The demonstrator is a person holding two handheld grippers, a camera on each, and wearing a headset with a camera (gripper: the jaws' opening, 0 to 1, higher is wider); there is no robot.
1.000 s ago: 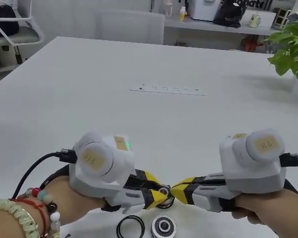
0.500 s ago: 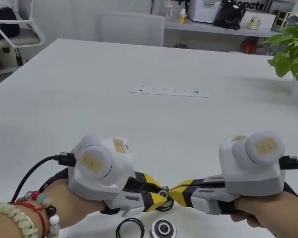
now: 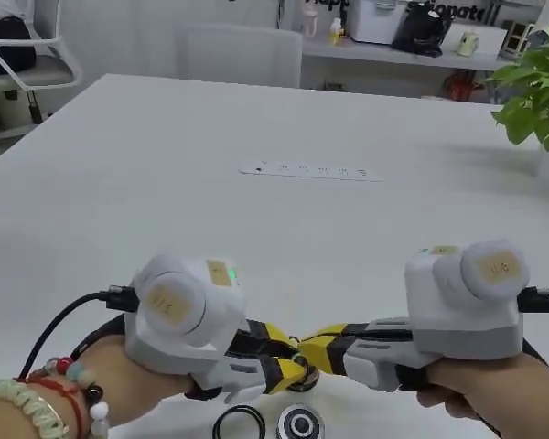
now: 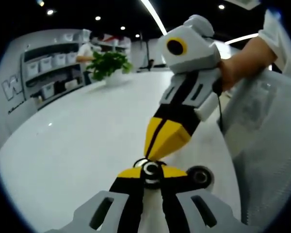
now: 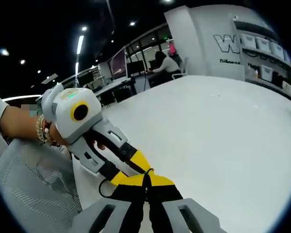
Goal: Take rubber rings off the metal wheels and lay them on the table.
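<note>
My left tool (image 4: pixel 152 174) clamped a metal wheel (image 4: pixel 150 168); my right tool (image 5: pixel 146 178) was pinched shut against it, its catch too small to tell.

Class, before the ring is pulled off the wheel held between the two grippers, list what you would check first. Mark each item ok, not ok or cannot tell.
1. Left gripper shut on the metal wheel: ok.
2. Right gripper jaws together at that wheel's rim: ok.
3. Its rubber ring caught between the right jaws: cannot tell, too small to see.
4. Bare table ahead to lay the ring on: ok.
5. Loose ring and second wheel out of the likely pull path: ok, they lie flat, nearer the person.
</note>
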